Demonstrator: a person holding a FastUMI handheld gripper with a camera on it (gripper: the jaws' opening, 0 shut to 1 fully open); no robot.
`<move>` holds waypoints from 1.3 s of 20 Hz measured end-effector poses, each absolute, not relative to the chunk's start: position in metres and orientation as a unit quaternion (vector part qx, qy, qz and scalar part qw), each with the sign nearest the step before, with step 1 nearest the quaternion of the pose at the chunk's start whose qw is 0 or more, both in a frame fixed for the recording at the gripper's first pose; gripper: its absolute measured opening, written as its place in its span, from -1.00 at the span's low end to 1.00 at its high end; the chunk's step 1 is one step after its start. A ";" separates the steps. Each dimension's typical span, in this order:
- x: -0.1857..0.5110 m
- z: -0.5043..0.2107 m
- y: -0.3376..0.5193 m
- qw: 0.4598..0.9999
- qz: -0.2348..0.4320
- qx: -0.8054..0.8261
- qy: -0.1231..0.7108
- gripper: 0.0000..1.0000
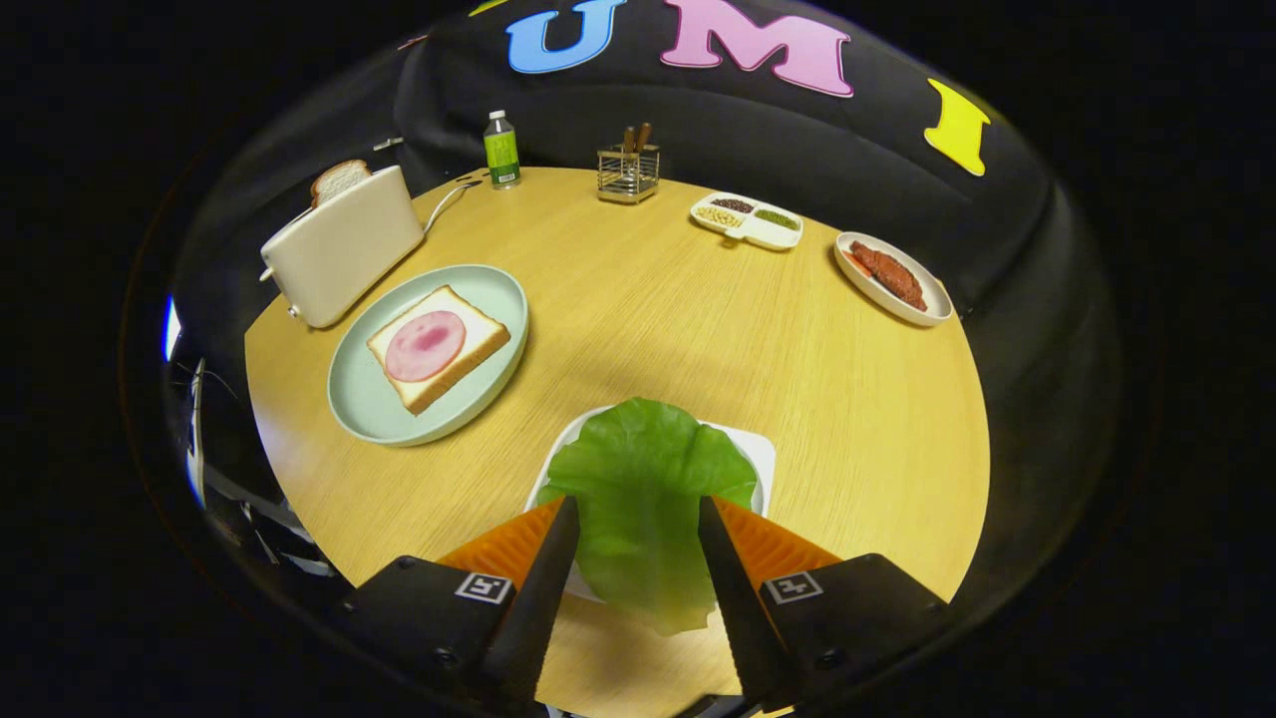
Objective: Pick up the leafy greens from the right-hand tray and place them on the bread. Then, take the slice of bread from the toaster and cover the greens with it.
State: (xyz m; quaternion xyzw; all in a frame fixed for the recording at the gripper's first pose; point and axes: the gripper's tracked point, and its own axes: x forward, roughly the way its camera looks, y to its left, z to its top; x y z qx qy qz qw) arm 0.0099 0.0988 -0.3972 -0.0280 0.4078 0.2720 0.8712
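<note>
Lettuce leaf [643, 499] lies between the spread fingers of the gripper [638, 519], over its white tray [760, 454], contact unclear; the ham-topped bread [439, 347] on the pale green plate [364, 399] sits ahead and left, by the toaster [344, 249].

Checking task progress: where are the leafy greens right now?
In the gripper view, the leafy greens lie on the white tray, between the open fingers, with the plate of bread beyond them.

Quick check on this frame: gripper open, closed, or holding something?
Gripper: open, fingers spread either side of the lettuce leaf on the white tray; whether they touch it cannot be told.
</note>
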 end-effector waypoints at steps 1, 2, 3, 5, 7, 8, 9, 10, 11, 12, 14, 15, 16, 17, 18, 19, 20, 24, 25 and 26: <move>0.012 -0.404 0.100 0.867 0.275 -0.028 0.414 0.48; 0.013 -0.408 0.102 0.863 0.280 -0.028 0.419 0.45; 0.011 -0.414 0.103 0.859 0.282 -0.031 0.427 0.37; 0.005 -0.420 0.100 0.851 0.287 -0.030 0.439 0.12; 0.007 -0.425 0.099 0.852 0.277 -0.019 0.444 -0.03; 0.008 -0.428 0.095 0.853 0.273 -0.022 0.444 -0.04; 0.010 -0.427 0.093 0.856 0.269 -0.019 0.442 -0.42; 0.010 -0.428 0.094 0.856 0.268 -0.014 0.442 -0.58; 0.011 -0.428 0.094 0.856 0.270 -0.012 0.441 -0.79; 0.011 -0.428 0.094 0.854 0.269 -0.007 0.445 -0.88; 0.011 -0.424 0.094 0.851 0.269 0.012 0.451 -0.88; 0.011 -0.418 0.094 0.853 0.271 0.017 0.446 -0.88; 0.011 -0.412 0.092 0.856 0.272 0.018 0.439 -0.89; 0.011 -0.405 0.090 0.860 0.274 0.017 0.431 -0.88; 0.011 -0.397 0.087 0.864 0.276 0.015 0.422 -0.89; 0.010 -0.388 0.086 0.868 0.278 0.011 0.412 -0.88; 0.008 -0.377 0.084 0.871 0.280 0.009 0.403 -0.89; 0.001 -0.326 0.095 0.881 0.300 0.015 0.365 -0.89; -0.002 -0.311 0.101 0.882 0.308 0.015 0.356 -0.88; -0.003 -0.296 0.109 0.882 0.318 0.015 0.346 -0.88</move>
